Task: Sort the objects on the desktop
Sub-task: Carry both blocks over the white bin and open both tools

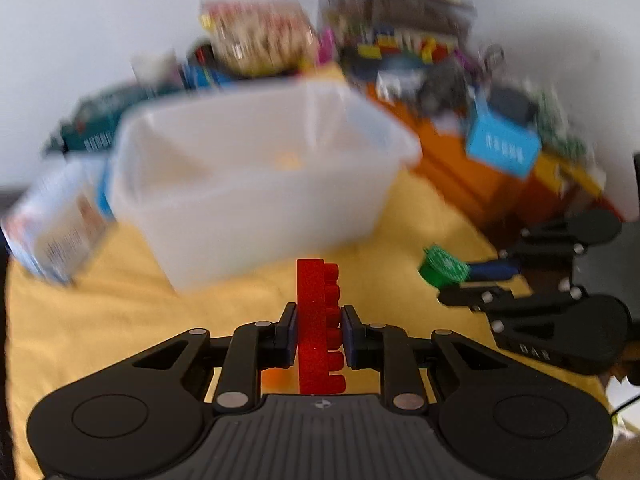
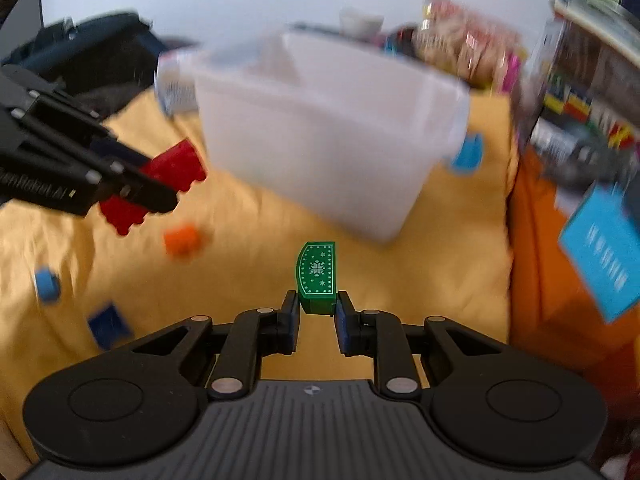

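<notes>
My left gripper [image 1: 319, 322] is shut on a red studded brick [image 1: 316, 332] that stands upright between its pads, studs facing right. My right gripper [image 2: 317, 307] is shut on a green curved block [image 2: 317, 276] with a white snowflake print. Each gripper shows in the other's view: the right gripper [image 1: 452, 280] with the green block [image 1: 442, 268] at the right of the left wrist view, and the left gripper [image 2: 160, 192] with the red brick [image 2: 168, 176] at the left of the right wrist view. A translucent white bin [image 1: 256, 184] sits ahead on the yellow cloth [image 1: 100, 312].
Loose on the cloth [image 2: 260, 220] lie an orange block [image 2: 182, 240], a light blue piece [image 2: 47, 282] and a dark blue block [image 2: 109, 324]. Another blue piece [image 2: 466, 154] lies beside the bin [image 2: 332, 140]. Boxes, packets and shelves crowd the back and right, with an orange surface [image 2: 548, 280].
</notes>
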### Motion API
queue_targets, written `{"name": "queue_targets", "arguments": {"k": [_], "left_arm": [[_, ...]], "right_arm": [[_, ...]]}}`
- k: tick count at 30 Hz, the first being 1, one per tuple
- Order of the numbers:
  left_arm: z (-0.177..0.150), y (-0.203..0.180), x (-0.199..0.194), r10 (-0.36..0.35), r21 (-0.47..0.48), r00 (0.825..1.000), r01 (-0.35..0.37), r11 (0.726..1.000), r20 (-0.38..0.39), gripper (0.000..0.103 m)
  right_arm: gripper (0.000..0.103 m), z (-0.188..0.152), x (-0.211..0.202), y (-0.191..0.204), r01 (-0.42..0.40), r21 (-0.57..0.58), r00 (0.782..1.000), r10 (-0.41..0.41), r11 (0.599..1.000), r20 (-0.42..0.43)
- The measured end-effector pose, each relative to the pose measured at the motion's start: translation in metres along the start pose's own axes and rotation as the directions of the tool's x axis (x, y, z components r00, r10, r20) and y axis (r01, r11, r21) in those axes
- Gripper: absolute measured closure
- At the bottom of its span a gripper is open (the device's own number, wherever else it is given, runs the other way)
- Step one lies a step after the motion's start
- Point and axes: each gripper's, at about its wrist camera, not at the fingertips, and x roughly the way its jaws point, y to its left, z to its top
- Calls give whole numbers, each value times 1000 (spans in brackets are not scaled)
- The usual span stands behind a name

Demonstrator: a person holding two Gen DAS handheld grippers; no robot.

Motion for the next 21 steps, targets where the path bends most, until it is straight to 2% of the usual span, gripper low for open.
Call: {"name": "queue_targets", "arguments": {"k": [4,10,14,21], "left_arm": [[36,11,-14,38,31,996,-41,999,83,78],[74,26,-13,67,32,986,-72,997,153,78],[88,36,4,82,20,985,-86,996,154,78],[90,67,51,87,-33,992,-85,996,89,78]], "right_arm": [[82,36,-13,-6,37,-13,997,-36,999,66],[82,82,-8,-18,76,-10,989,-74,997,128],[82,102,6,-23,85,-2,987,-83,996,139],[82,120,43,-29,80,31,991,-83,996,101]]}}
